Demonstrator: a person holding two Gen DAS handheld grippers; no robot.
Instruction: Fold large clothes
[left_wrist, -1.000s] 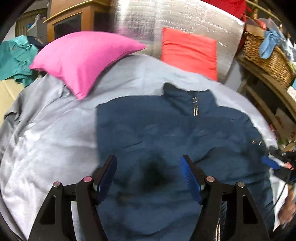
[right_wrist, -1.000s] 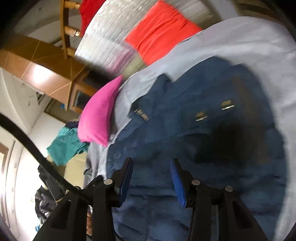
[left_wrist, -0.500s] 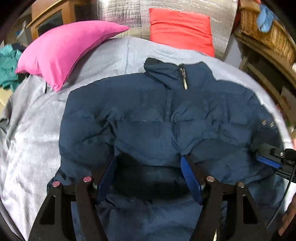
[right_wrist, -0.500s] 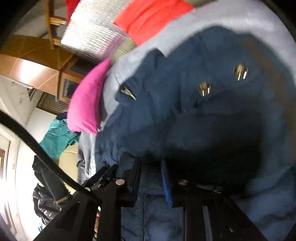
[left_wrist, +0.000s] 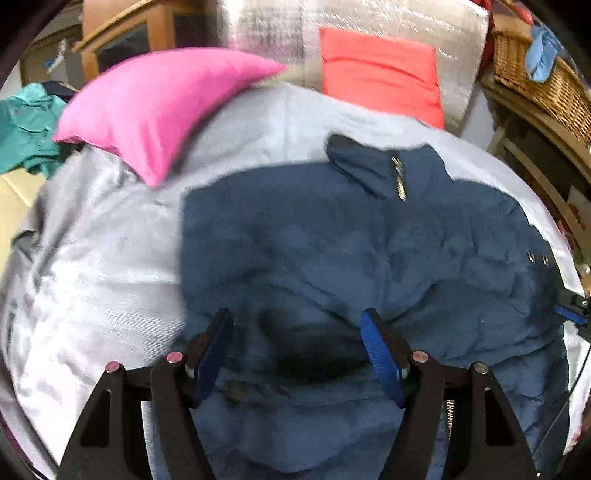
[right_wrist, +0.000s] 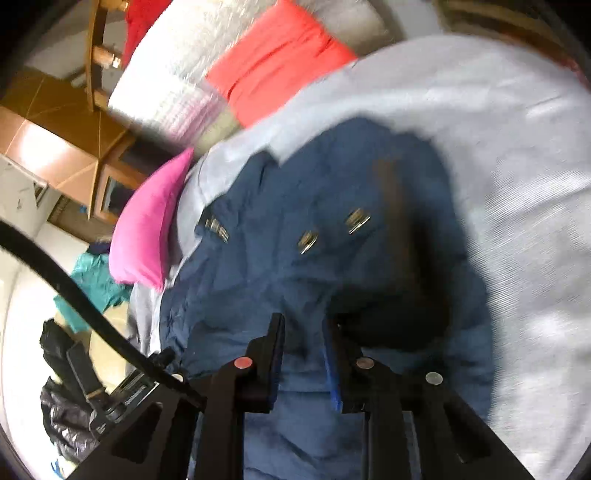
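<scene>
A dark blue padded jacket lies spread on a grey bed sheet, collar and zip away from me. My left gripper is open over the jacket's lower middle, with fabric between its blue pads. In the right wrist view the jacket shows two metal snaps, and my right gripper stands over its near edge with the jaws narrowly apart; whether they pinch fabric is unclear. The right gripper's tip shows at the left view's right edge.
A pink pillow and a red cushion lie at the head of the bed against a silver padded headboard. A wicker basket is on a shelf at right. Teal clothes lie off the bed at left.
Both views are blurred by motion. The left camera has shifted so the jacket sits further right. The right gripper's jaws, near shut half a second ago, stand slightly wider.
</scene>
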